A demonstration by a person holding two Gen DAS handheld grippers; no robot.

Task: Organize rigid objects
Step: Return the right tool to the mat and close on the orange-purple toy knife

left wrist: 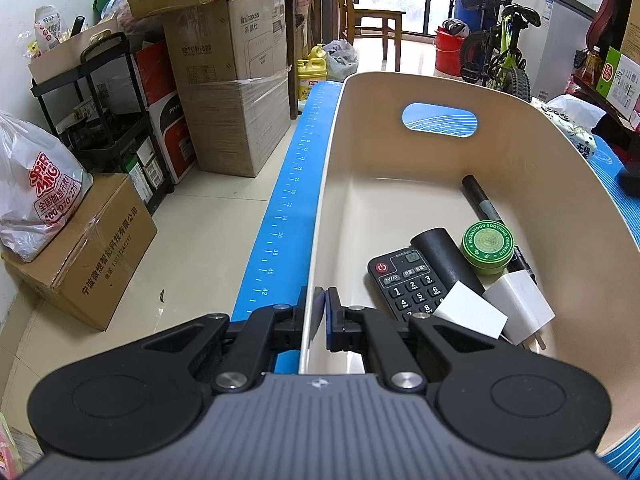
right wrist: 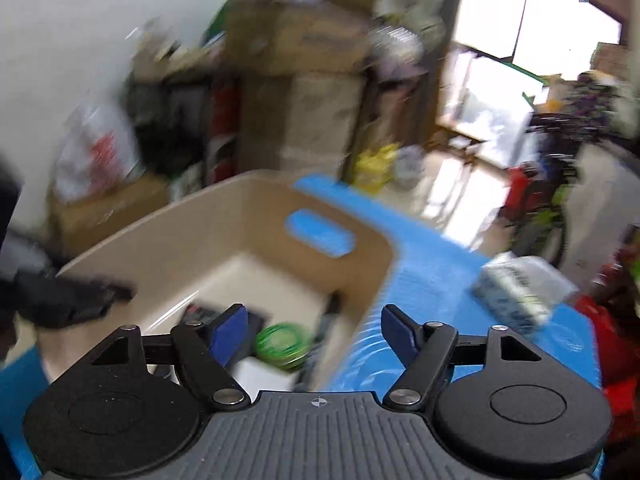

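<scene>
Stacked cardboard boxes against the wall, beside a black shelf cart. White plastic bag resting on a low carton. Farther back, yellow jug, wooden chair, green bicycle, red bucket.

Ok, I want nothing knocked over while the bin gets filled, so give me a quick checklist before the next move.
1. Left gripper clamped on the bin wall: ok, jaws shut on the near rim.
2. Right gripper empty: ok, jaws wide, nothing between them.
3. Items lying inside the bin: ok; remote, green tin, white charger, black marker.
4. Room left in the bin: ok, far half bare.
5. Next object to collect: cannot tell, right view blurred.
</scene>
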